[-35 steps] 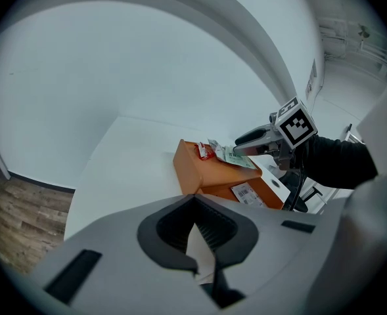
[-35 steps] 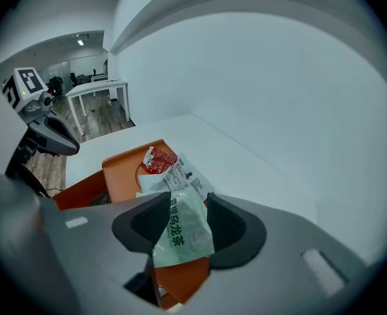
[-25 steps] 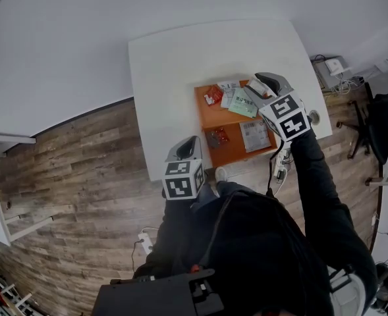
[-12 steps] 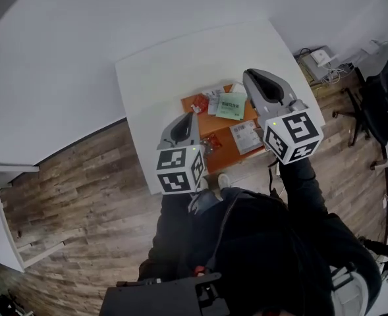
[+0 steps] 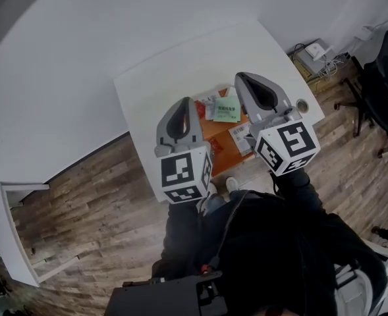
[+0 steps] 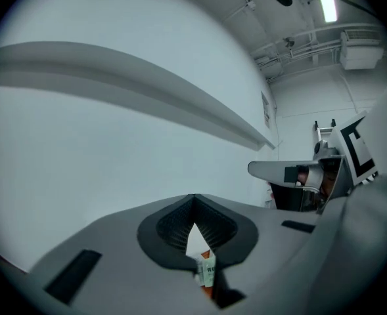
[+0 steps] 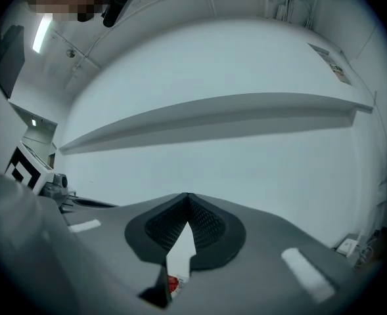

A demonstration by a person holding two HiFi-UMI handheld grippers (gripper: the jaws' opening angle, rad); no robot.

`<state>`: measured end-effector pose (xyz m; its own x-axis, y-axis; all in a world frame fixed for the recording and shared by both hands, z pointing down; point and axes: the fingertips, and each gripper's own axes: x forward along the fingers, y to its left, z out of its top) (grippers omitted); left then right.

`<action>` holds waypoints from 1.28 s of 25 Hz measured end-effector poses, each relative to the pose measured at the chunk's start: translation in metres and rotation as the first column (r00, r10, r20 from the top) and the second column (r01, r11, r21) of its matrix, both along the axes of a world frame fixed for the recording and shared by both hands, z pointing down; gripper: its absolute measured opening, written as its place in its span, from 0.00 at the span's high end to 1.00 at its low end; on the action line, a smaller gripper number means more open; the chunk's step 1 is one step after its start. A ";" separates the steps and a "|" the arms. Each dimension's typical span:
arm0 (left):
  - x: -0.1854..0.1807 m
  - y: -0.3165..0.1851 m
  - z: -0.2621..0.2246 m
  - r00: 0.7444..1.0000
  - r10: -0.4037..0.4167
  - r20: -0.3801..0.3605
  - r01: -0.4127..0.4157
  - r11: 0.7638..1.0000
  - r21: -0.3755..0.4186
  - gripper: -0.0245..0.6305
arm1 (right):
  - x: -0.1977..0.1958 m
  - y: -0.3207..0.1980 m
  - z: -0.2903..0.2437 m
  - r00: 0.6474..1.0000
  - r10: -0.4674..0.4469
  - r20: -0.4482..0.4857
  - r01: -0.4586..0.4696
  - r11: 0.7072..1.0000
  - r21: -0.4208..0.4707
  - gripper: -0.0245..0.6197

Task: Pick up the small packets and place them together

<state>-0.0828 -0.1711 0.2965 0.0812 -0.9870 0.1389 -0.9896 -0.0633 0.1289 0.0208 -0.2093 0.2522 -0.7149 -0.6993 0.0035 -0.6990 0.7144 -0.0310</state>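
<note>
A white table (image 5: 180, 78) stands on a wood-plank floor (image 5: 82, 196) in the upper middle of the head view. On it the small packets, among them a green packet (image 5: 226, 113) and a white printed packet (image 5: 239, 137), lie close together on an orange tray (image 5: 223, 129) near the table's lower edge. The left gripper (image 5: 182, 104) and right gripper (image 5: 245, 79) hang raised over them, each with its jaws pressed together at the tips and holding nothing.

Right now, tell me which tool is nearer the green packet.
Right, seemingly. In the head view the right tool borders the green packet on its right; the left tool lies farther off to its left.
</note>
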 end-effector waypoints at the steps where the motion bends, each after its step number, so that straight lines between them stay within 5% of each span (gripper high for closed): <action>1: 0.002 0.000 -0.005 1.000 -0.002 0.012 0.002 1.000 0.016 0.97 | 0.000 0.001 0.000 1.000 0.003 -0.002 -0.003 1.000 0.001 0.96; 32: 0.013 0.018 -0.025 0.998 0.009 0.067 -0.013 0.997 0.072 0.97 | -0.016 0.029 -0.009 0.996 -0.058 -0.066 0.063 0.995 0.082 0.96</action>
